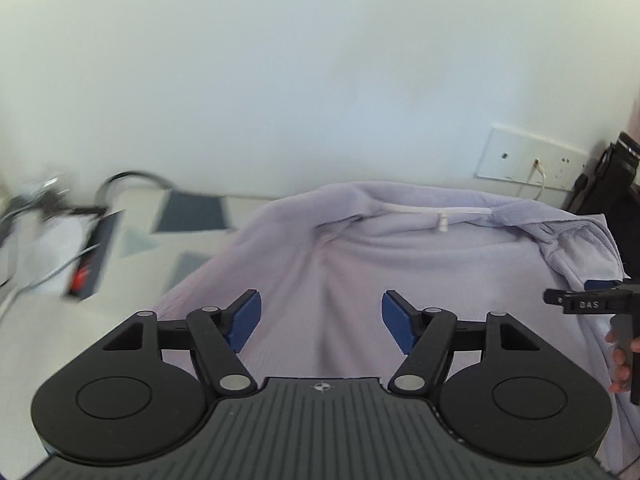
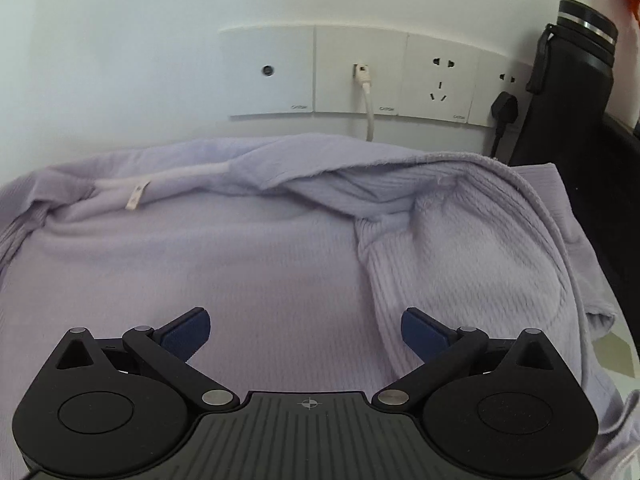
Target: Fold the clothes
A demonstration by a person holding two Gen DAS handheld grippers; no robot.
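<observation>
A lavender knit garment (image 2: 224,264) lies spread on the surface against the far wall, its neckline toward the wall with a white neck tape and small label (image 2: 136,196) showing on the inside. On the right side a ribbed sleeve (image 2: 384,264) is bunched and folded in over the body, with fleecy lining exposed beside it.

The left gripper (image 1: 321,322) hangs over the near middle of the garment, its blue pads spread wide with nothing between them. The right gripper (image 2: 306,330) is likewise released, jaws apart above the fabric near the sleeve.

On the far wall sits a row of white outlet plates (image 2: 360,76) with a white cable and a black plug in them. A black bottle (image 2: 568,80) stands at the far right. To the left, on a patterned cloth (image 1: 192,216), lie blurred cables and a dark box (image 1: 92,256).
</observation>
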